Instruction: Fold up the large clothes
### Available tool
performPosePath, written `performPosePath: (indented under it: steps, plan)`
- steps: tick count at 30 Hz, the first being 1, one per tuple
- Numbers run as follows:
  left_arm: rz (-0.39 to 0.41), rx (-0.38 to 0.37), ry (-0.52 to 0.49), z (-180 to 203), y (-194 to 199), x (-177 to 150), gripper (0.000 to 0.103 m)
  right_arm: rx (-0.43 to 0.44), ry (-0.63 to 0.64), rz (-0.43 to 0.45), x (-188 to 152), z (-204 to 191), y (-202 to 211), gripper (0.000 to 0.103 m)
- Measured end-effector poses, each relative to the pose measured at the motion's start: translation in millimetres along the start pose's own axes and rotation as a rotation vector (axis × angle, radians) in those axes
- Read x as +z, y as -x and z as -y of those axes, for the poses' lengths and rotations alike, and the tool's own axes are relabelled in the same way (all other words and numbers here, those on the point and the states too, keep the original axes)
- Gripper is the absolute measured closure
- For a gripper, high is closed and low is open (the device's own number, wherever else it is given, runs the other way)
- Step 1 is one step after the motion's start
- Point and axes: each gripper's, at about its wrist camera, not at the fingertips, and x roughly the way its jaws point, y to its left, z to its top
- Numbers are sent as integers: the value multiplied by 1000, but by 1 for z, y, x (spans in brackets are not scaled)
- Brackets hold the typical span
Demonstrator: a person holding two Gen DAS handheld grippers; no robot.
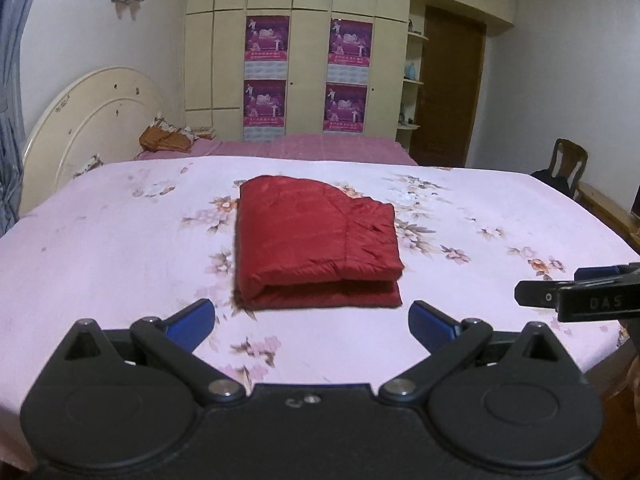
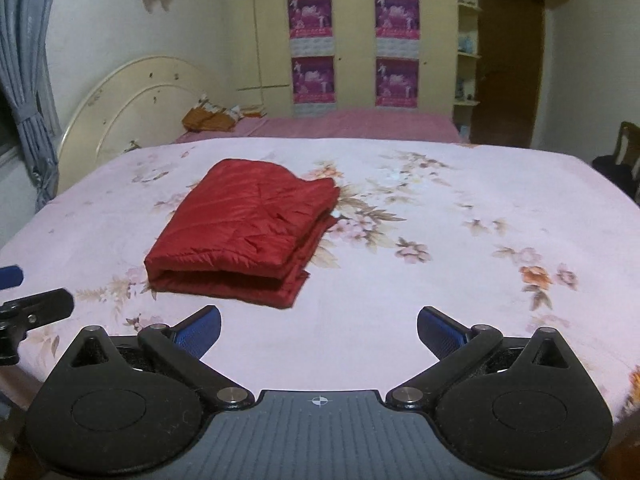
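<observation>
Red jacket [image 1: 316, 244], padded and shiny, lies folded into a thick rectangle on my floral pink sheet [image 1: 120, 248], its doubled edge facing me. From my left gripper [image 1: 311, 318] it sits at 12 o'clock, just past the blue fingertips [image 1: 192, 320], not touching them. From my right gripper [image 2: 319, 328] the jacket [image 2: 248, 232] lies toward 11 o'clock, near but apart. Both of my grippers are spread wide and hold nothing; each hovers over bare sheet [image 2: 400, 300] at the near edge of the bed. My right gripper's black tip shows at 3 o'clock in the left view, my left's at 9 o'clock in the right view. Beyond the sheet, at 12 o'clock, a darker pink bedspread [image 1: 320, 146] runs to a cream wardrobe [image 1: 308, 0] carrying four purple posters [image 1: 266, 42]. A round cream headboard [image 1: 92, 120] stands at 10 o'clock, a brown door [image 1: 448, 88] at 1 o'clock, a wooden chair [image 1: 566, 164] at 2 o'clock
</observation>
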Motion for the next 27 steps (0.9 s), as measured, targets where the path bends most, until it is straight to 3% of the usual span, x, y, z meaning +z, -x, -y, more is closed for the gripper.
performPosePath:
  steps: [13,27]
  plan:
    - [47,-21,-7,15,18,-3,0,9,29,35,-11,-10,33,0]
    - [62,-15,-5,16,20,-1,0,23,23,47,-9,-9,36,0]
